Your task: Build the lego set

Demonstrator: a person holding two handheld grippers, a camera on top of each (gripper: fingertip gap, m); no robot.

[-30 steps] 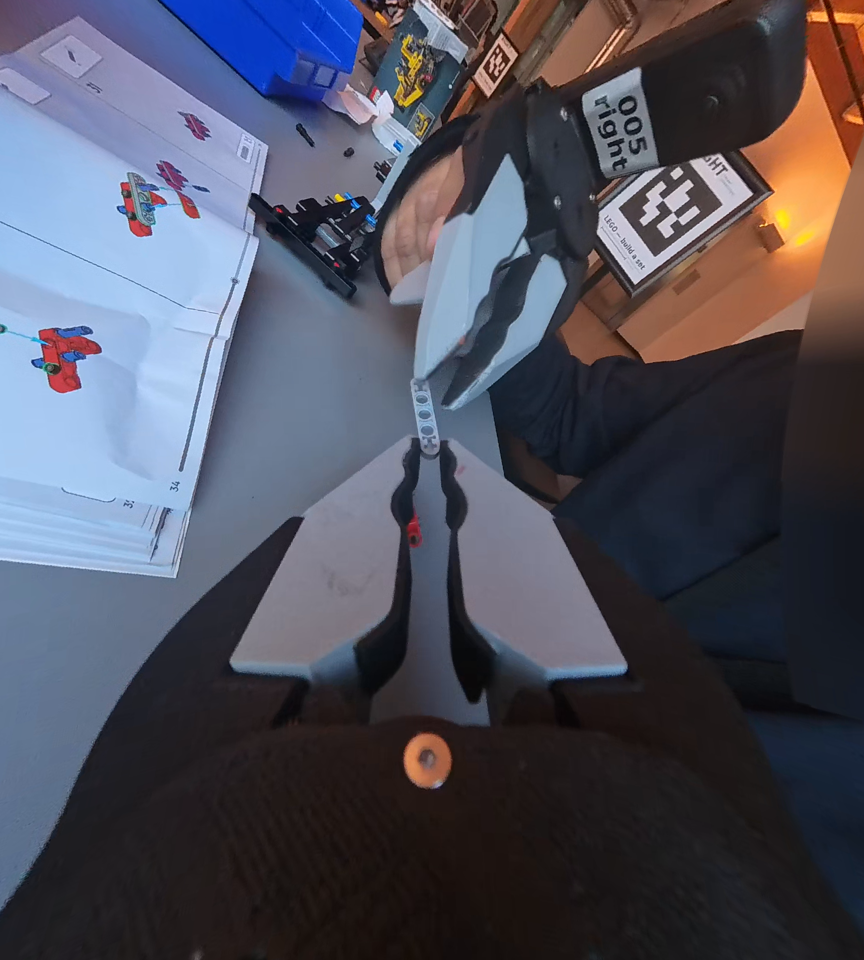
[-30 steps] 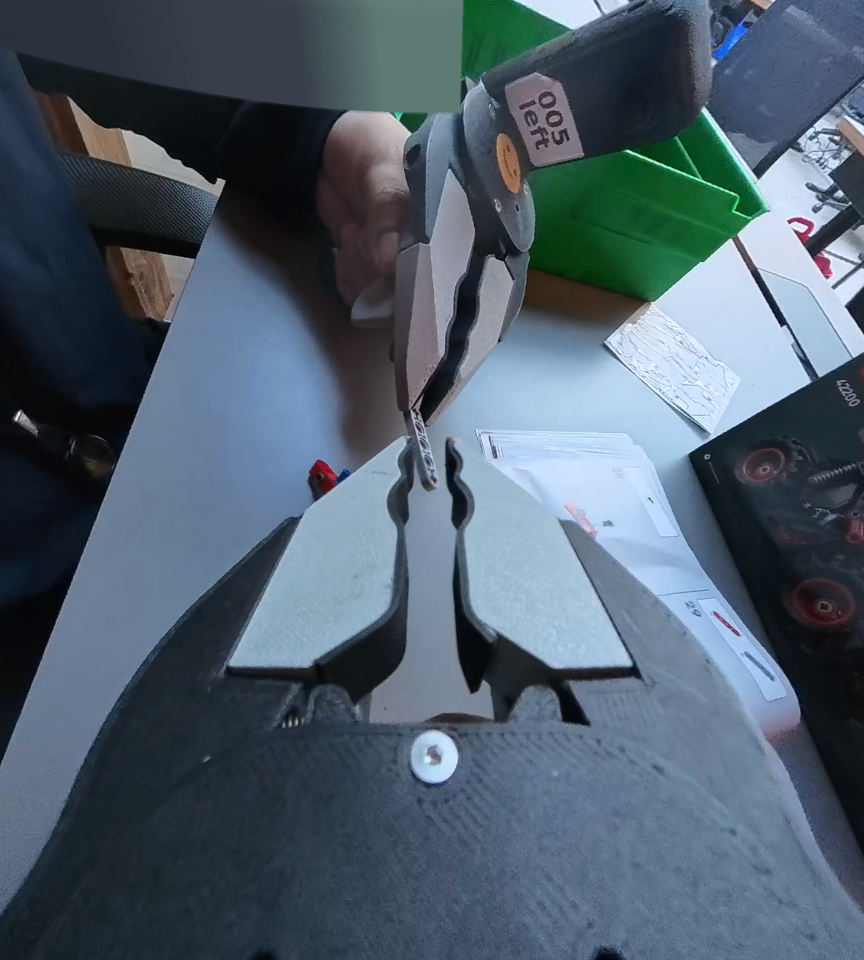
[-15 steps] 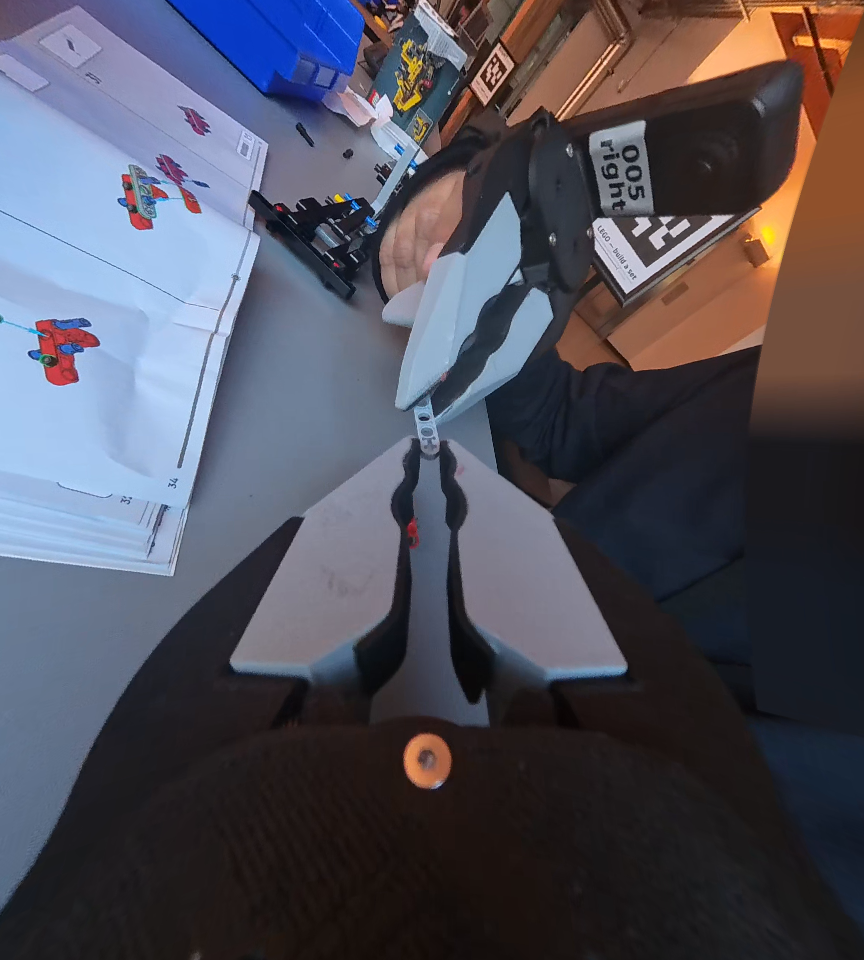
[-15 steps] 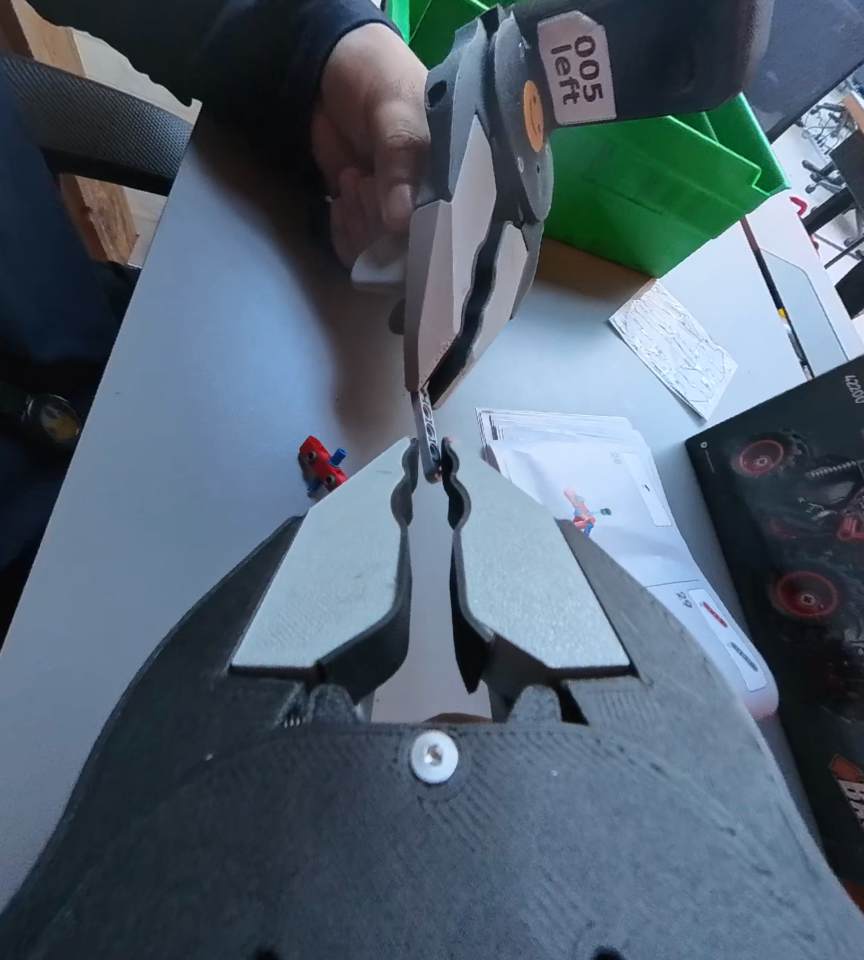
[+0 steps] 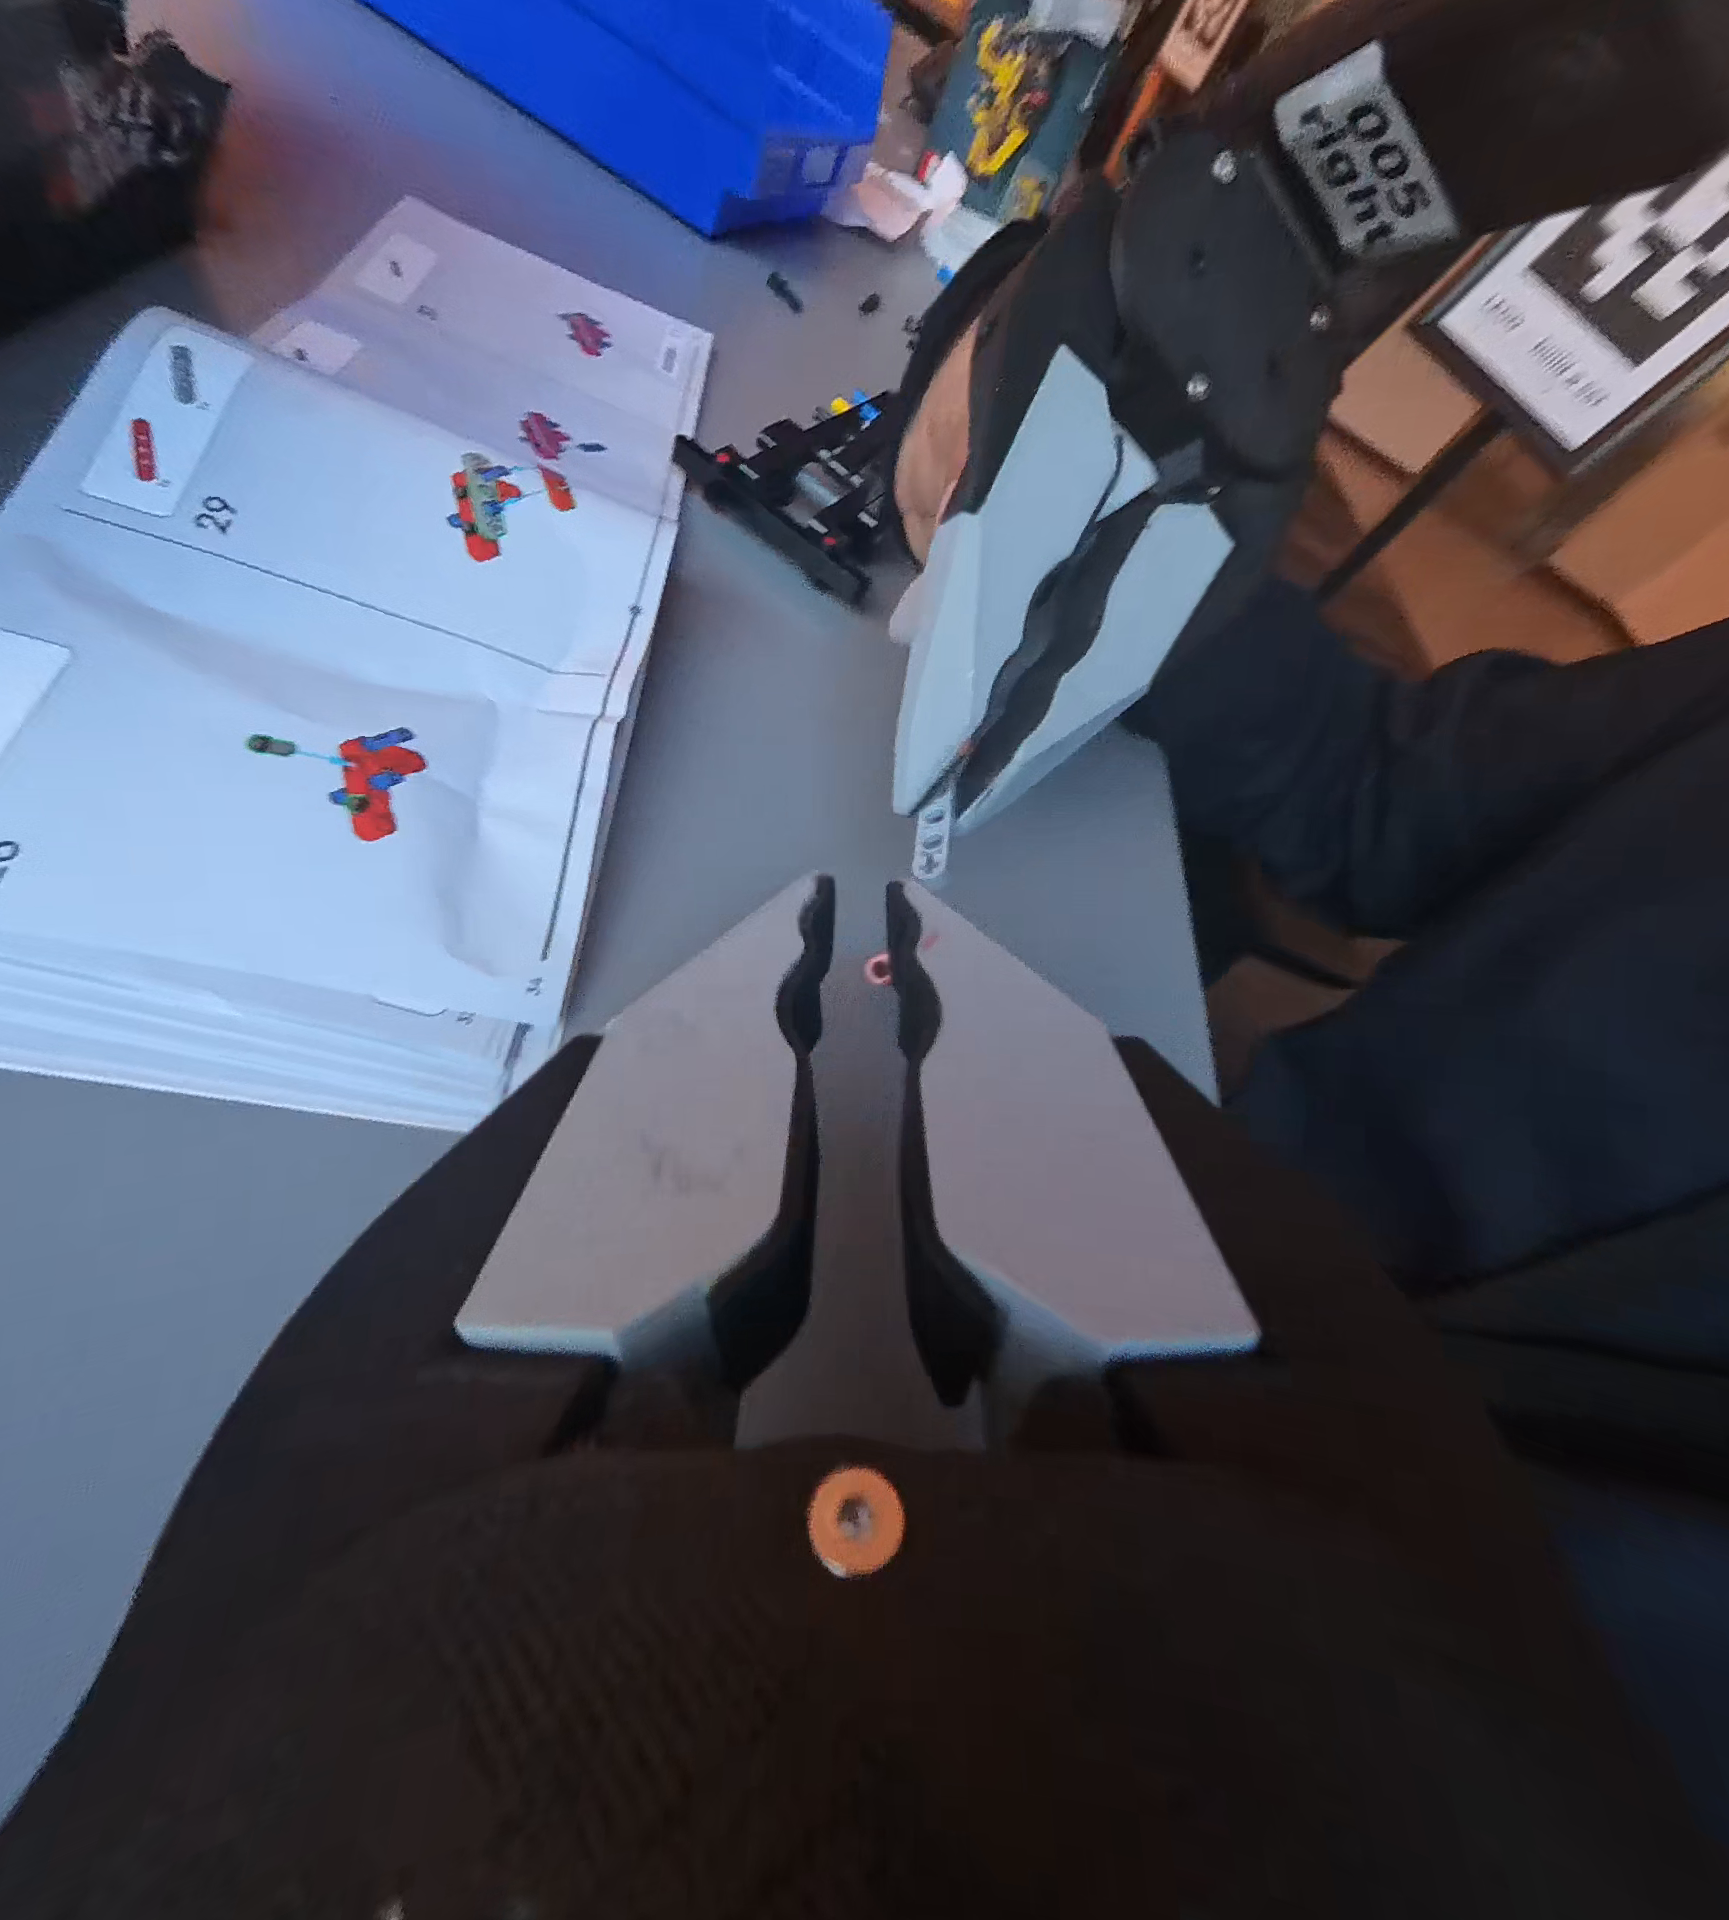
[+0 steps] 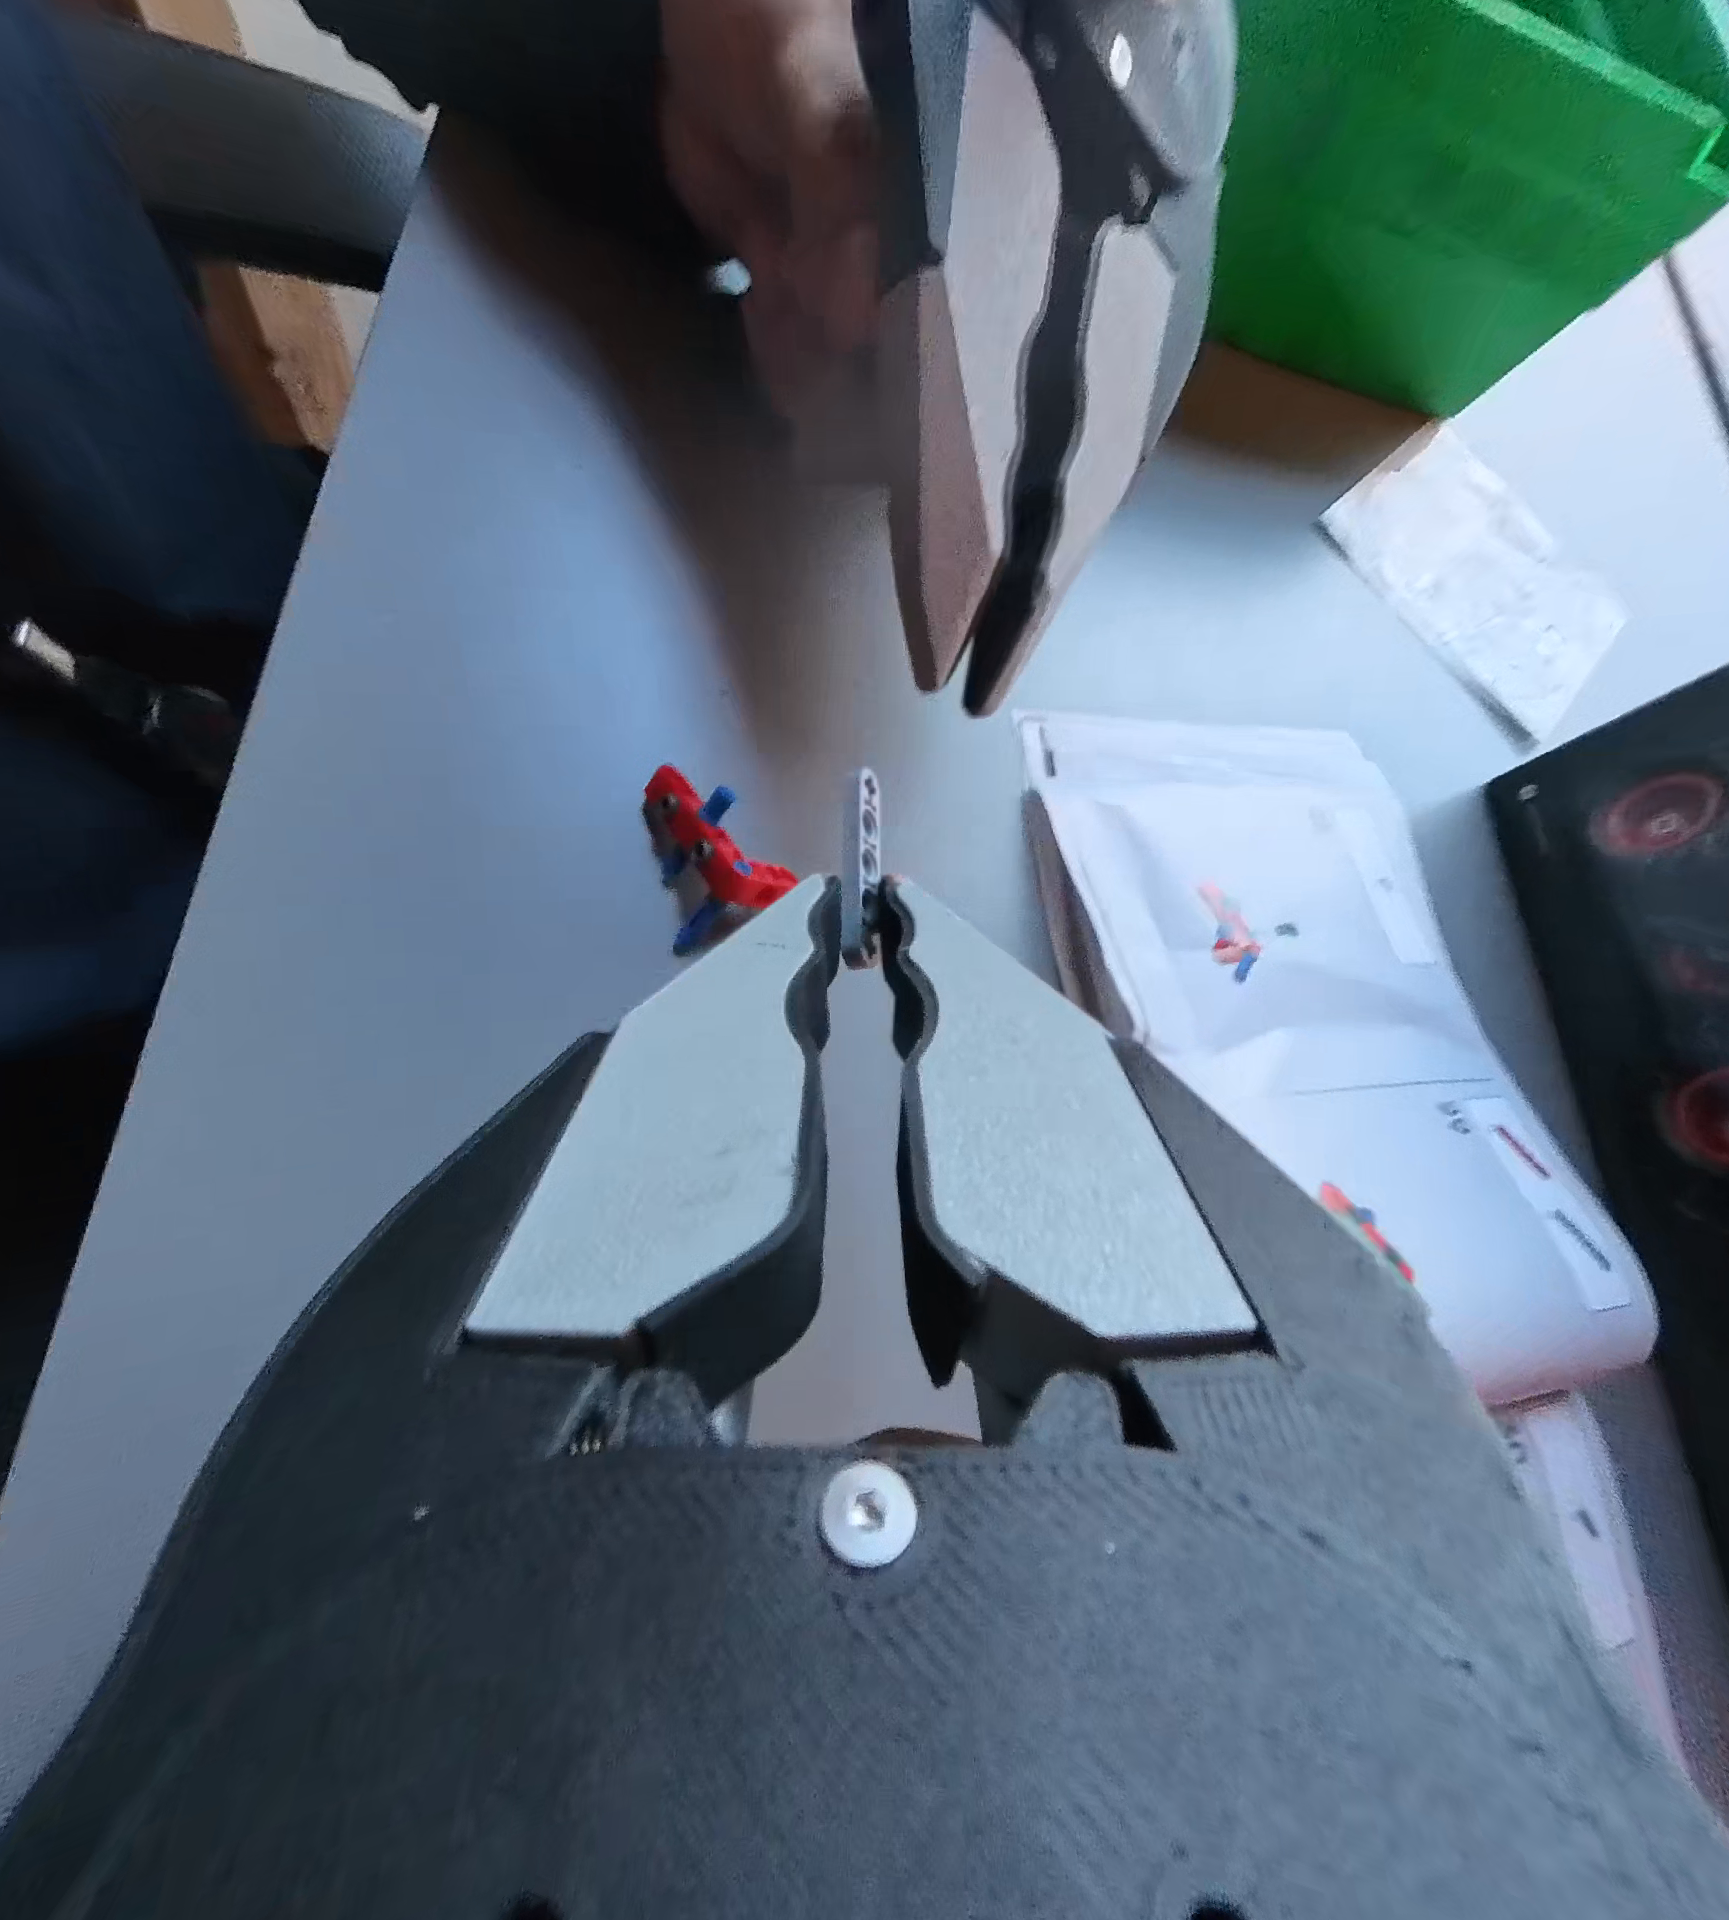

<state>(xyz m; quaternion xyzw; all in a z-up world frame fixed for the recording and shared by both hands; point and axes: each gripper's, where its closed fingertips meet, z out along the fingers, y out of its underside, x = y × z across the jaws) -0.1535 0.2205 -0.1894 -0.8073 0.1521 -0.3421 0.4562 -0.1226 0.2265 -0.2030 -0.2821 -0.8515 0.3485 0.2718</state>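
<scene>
currently right hand-held gripper point(image 6: 855, 904) pinches grey beam point(image 6: 862, 847); left hand-held gripper point(image 5: 855, 904) narrow, empty. advise aligning holes squarely over red assembly point(image 6: 709, 847) at ten o'clock.

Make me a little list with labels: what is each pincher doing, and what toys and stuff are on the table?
Right gripper: shut on the grey beam
Left gripper: open a little, holding nothing
Grey beam: thin, with holes, sticks out past the fingertips
Red piece: small, with blue pins, lies on the table left of the right gripper
Instruction booklet: open, pictures of red parts
Black frame: partly built, beyond the booklet
Green bin: far side
Blue bin: far side
Set box: dark, beside the booklet
</scene>
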